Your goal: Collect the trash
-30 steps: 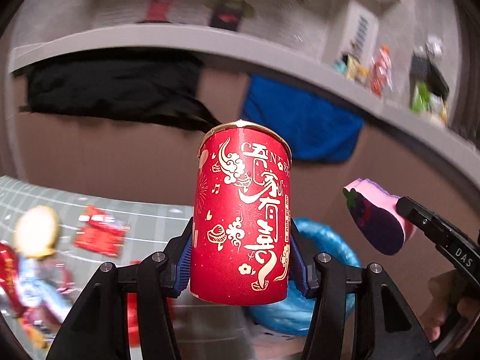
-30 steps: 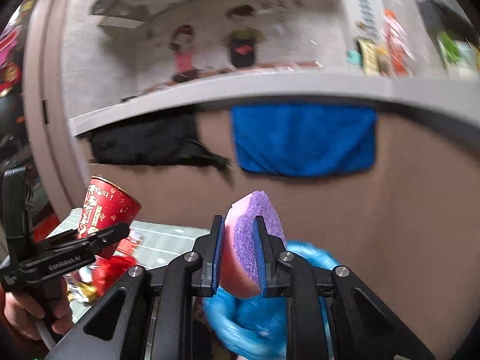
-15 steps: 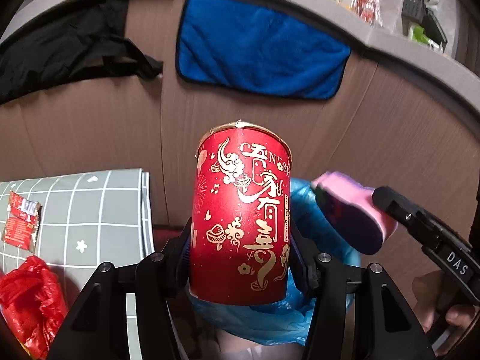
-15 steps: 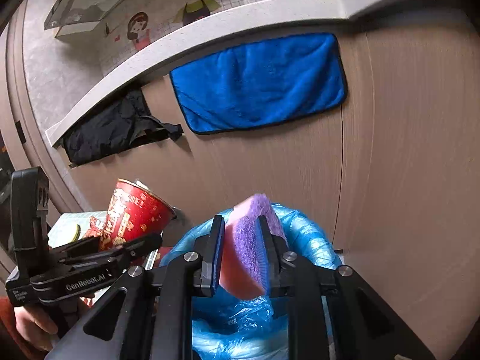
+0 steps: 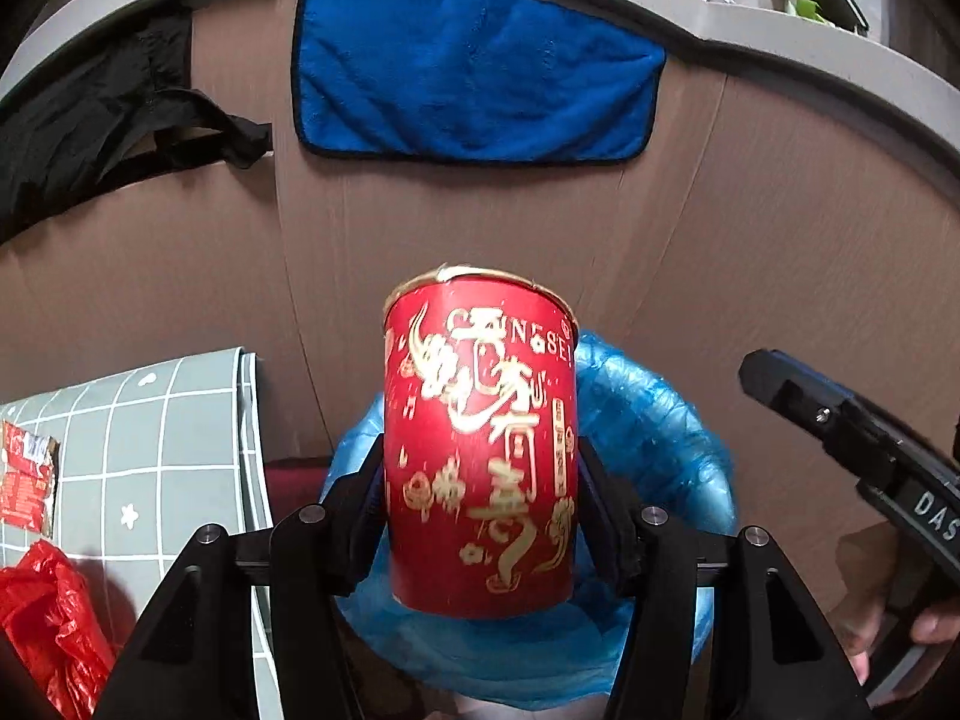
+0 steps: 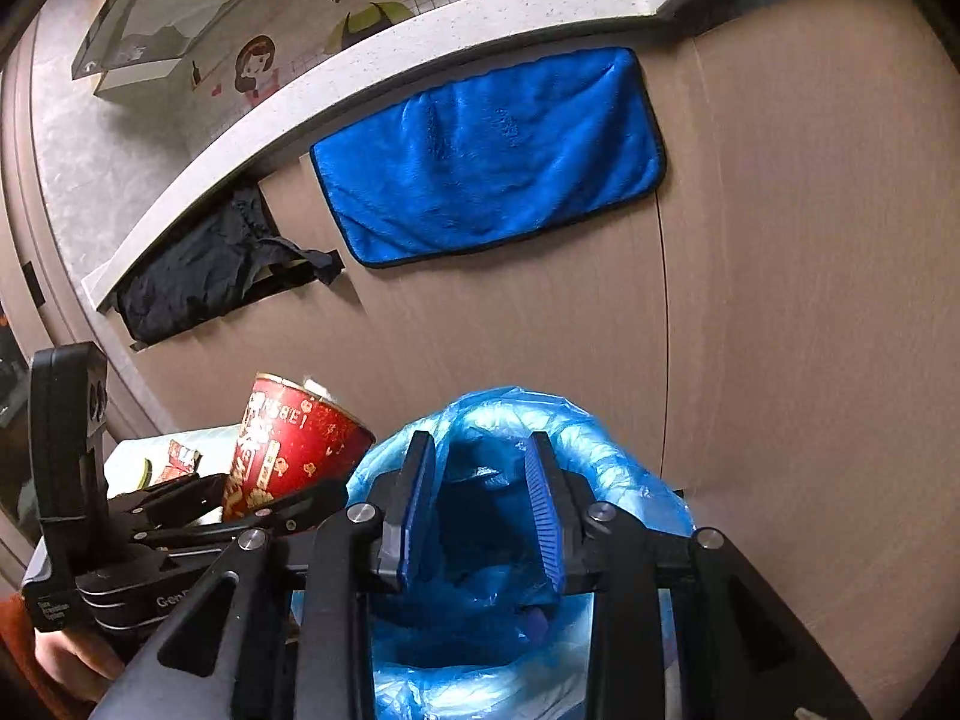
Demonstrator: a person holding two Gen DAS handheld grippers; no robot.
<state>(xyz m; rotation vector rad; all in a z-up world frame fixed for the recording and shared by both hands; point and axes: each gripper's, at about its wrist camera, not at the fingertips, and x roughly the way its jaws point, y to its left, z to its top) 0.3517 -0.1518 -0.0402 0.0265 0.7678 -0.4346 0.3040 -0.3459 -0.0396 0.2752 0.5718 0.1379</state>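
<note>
Red cup over blue-lined bin; right tongs empty.

Red paper cup [image 5: 480, 450] upright, clamped at both sides by the left gripper [image 5: 480, 498], just above the near-left rim of the blue bin bag [image 6: 630, 480]. Right gripper [image 6: 480, 510] hangs over the bag mouth, jaws spread apart, holding nothing. Far: blue towel [image 5: 474, 72] on brown panel. Left: grey checked mat [image 5: 168, 438], red plastic bag [image 5: 48, 624].

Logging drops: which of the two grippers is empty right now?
The right gripper, open above the blue bin bag; the left gripper grips the red cup.
</note>
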